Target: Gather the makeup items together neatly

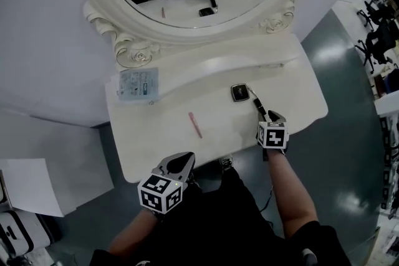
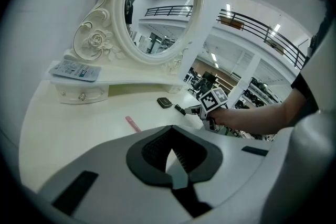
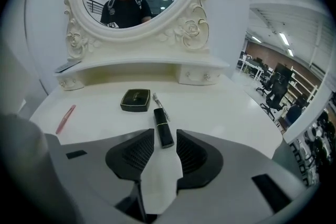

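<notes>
A black compact (image 1: 239,93) lies on the white vanity top (image 1: 156,146), with a thin silver pencil (image 1: 252,95) along its right side. A black lipstick tube (image 3: 163,127) lies on the table just in front of them, its near end between the tips of my right gripper (image 3: 160,132), which stands open around it. A pink stick (image 1: 195,124) lies alone further left. My left gripper (image 1: 179,164) hovers at the table's front edge, shut and empty. In the left gripper view the pink stick (image 2: 133,123) and compact (image 2: 164,103) lie ahead.
An oval mirror in an ornate white frame (image 1: 140,50) stands at the back. A pale blue packet (image 1: 138,84) rests on the raised shelf at the left, and a slim item (image 1: 274,65) on its right end. The table's front edge runs close to my body.
</notes>
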Demonstrator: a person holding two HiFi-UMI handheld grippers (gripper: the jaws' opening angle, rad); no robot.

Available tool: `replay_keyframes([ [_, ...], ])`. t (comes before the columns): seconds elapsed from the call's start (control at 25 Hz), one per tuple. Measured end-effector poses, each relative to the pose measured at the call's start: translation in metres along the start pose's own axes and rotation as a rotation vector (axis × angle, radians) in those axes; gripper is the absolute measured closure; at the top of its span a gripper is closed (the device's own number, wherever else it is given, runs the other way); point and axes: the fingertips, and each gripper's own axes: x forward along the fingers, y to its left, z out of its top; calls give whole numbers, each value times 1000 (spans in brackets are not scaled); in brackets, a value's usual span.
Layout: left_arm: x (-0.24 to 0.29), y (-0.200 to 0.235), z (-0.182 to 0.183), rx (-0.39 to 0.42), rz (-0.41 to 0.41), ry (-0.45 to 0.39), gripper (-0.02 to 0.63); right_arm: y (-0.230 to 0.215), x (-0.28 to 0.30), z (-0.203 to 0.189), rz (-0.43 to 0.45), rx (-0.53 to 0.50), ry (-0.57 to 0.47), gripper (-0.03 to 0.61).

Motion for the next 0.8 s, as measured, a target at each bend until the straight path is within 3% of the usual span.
replay_keyframes([
  [0.32, 28, -11, 1, -43, 62, 3, 606, -2, 35, -1, 123, -47, 61, 433],
  [0.4, 31, -10, 1, -61, 76, -2, 606, 2, 37, -1, 144, -59, 63, 460],
  [0.8, 35, -9, 6, -61, 67, -12, 606, 18, 25, 2, 142, -37, 25, 466],
])
